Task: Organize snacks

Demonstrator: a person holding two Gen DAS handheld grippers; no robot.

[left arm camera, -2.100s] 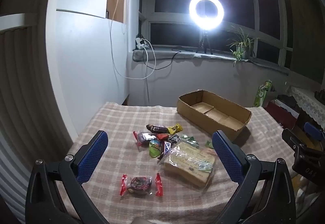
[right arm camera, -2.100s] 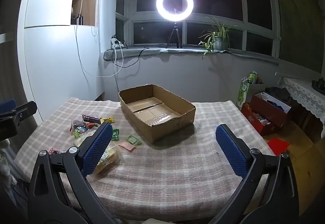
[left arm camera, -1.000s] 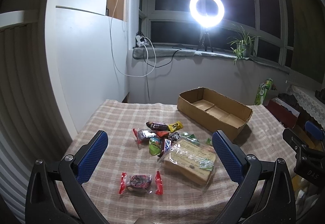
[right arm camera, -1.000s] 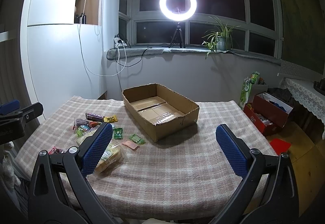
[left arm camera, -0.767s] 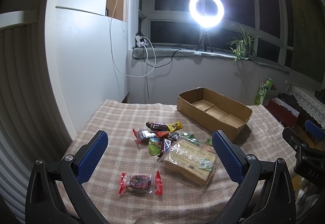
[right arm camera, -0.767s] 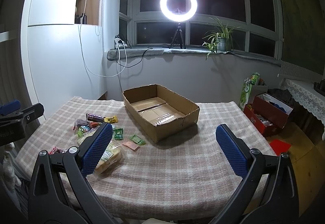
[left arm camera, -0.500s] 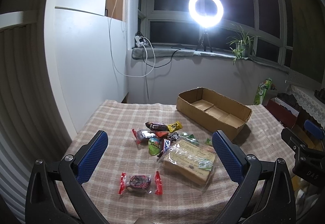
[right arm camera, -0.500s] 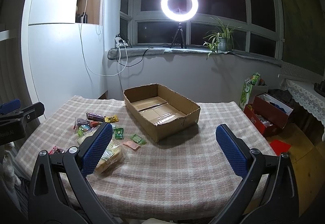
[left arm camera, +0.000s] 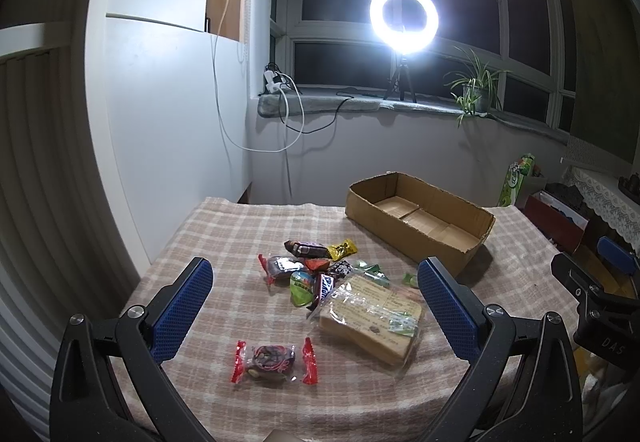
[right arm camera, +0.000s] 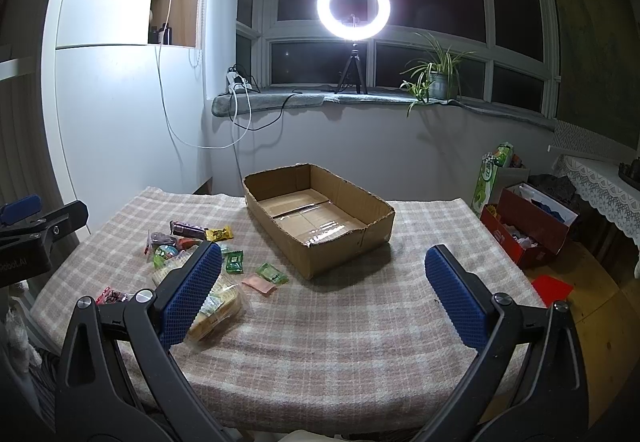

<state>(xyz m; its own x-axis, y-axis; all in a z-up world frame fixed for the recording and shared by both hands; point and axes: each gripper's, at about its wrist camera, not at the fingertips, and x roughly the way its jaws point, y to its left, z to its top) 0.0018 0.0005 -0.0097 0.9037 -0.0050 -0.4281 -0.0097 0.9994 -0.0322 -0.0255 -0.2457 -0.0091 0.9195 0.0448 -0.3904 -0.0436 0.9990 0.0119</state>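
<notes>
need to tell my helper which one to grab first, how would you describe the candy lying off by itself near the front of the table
Start at the checked tablecloth and find the snack pile left of the cardboard box. Come toward the near edge, past the big clear bag of bread. The lone candy lies apart from the rest: a dark sweet in clear wrap with red twisted ends on both sides.

One box (right arm camera: 320, 226), roughly twelve snacks (left arm camera: 316, 282)

Table under a checked cloth (right arm camera: 340, 342). An open cardboard box (right arm camera: 340, 242) stands toward the far side; loose wrapped snacks (left arm camera: 312, 274), a bagged bread loaf (left arm camera: 372, 318) and a red-ended candy (left arm camera: 274, 360) lie left of it.
</notes>
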